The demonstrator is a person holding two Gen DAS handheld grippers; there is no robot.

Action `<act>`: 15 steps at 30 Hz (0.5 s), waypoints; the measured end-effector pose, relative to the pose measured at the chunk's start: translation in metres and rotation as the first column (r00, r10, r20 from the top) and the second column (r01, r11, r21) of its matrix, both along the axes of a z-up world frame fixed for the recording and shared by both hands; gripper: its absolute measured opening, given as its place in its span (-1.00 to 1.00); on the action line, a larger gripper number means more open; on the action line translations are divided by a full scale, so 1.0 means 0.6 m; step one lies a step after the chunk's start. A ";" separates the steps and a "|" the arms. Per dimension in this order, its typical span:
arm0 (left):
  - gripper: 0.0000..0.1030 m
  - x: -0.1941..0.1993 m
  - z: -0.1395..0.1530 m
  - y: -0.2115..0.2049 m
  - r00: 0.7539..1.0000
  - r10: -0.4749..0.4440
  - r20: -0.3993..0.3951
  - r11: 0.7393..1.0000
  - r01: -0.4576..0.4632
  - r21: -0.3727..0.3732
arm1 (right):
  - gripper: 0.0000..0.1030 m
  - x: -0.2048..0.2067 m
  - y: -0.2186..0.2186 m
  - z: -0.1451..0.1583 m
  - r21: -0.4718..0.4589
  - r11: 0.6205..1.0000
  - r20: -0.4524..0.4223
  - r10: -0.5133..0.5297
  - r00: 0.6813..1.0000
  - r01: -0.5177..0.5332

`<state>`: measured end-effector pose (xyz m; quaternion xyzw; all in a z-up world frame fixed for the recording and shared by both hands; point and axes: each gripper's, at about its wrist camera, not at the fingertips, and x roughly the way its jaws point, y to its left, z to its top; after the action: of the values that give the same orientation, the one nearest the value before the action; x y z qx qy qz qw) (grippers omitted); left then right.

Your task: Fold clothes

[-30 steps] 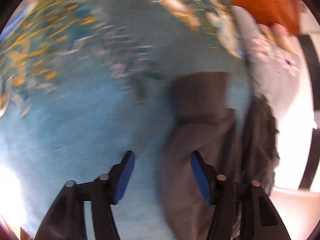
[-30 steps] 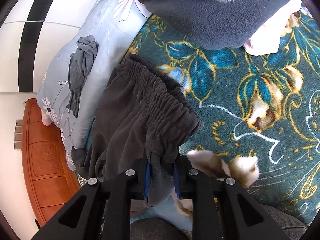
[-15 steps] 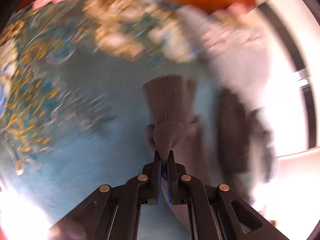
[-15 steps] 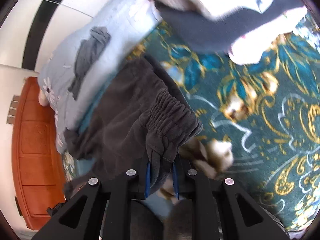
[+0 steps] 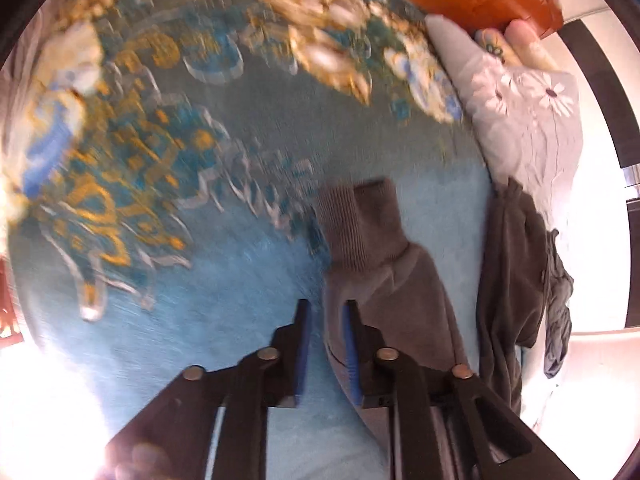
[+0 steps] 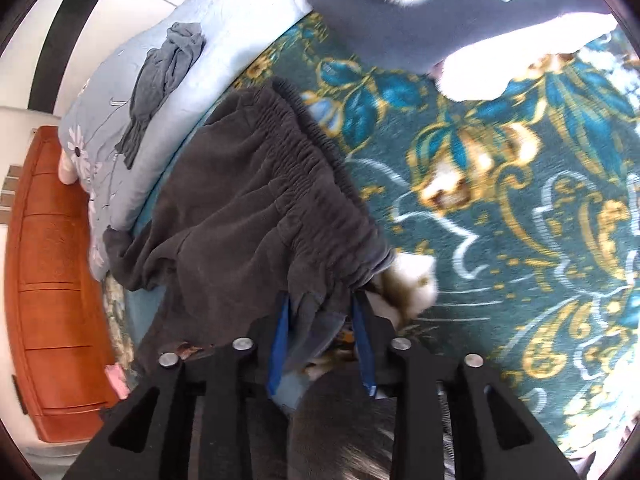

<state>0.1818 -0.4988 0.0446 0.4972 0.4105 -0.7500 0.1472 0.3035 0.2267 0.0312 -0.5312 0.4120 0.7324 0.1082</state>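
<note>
Dark grey sweatpants lie on a teal floral blanket. In the left wrist view the ribbed leg cuff (image 5: 360, 220) lies ahead of my left gripper (image 5: 326, 308), whose jaws stand slightly apart, with the leg's edge by the right finger. In the right wrist view the gathered elastic waistband (image 6: 312, 184) lies just ahead of my right gripper (image 6: 318, 300), whose jaws are apart with loose waist fabric between them.
A light blue floral pillow (image 6: 120, 120) with a small grey garment (image 6: 160, 76) on it lies beyond the pants. An orange wooden headboard (image 6: 52, 280) stands behind. A dark blue and white fleece pile (image 6: 420, 20) lies at the far side of the blanket (image 6: 520, 220).
Both grippers were shut on the pants half a second ago and have now opened. The waistband and leg have dropped flatter onto the blanket.
</note>
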 end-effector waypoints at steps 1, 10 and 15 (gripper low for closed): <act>-0.50 -0.011 0.008 0.002 1.000 -0.011 -0.015 1.000 0.011 -0.004 | -0.36 0.000 0.002 0.005 0.014 1.000 -0.003 0.001 1.000 -0.001; 0.03 -0.201 0.010 0.120 0.983 -0.171 -0.066 0.983 0.175 0.063 | -0.12 -0.081 -0.003 0.022 0.023 0.999 -0.082 0.050 0.995 -0.049; 0.05 -0.305 -0.012 0.180 0.978 -0.206 -0.008 0.977 0.206 0.052 | -0.12 -0.175 0.003 0.002 0.104 0.992 -0.068 0.073 0.995 -0.066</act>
<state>-0.0014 -0.3911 0.0374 0.5399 0.3764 -0.7509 0.0550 0.1984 0.2284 0.0326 -0.5123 0.3593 0.7743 0.0944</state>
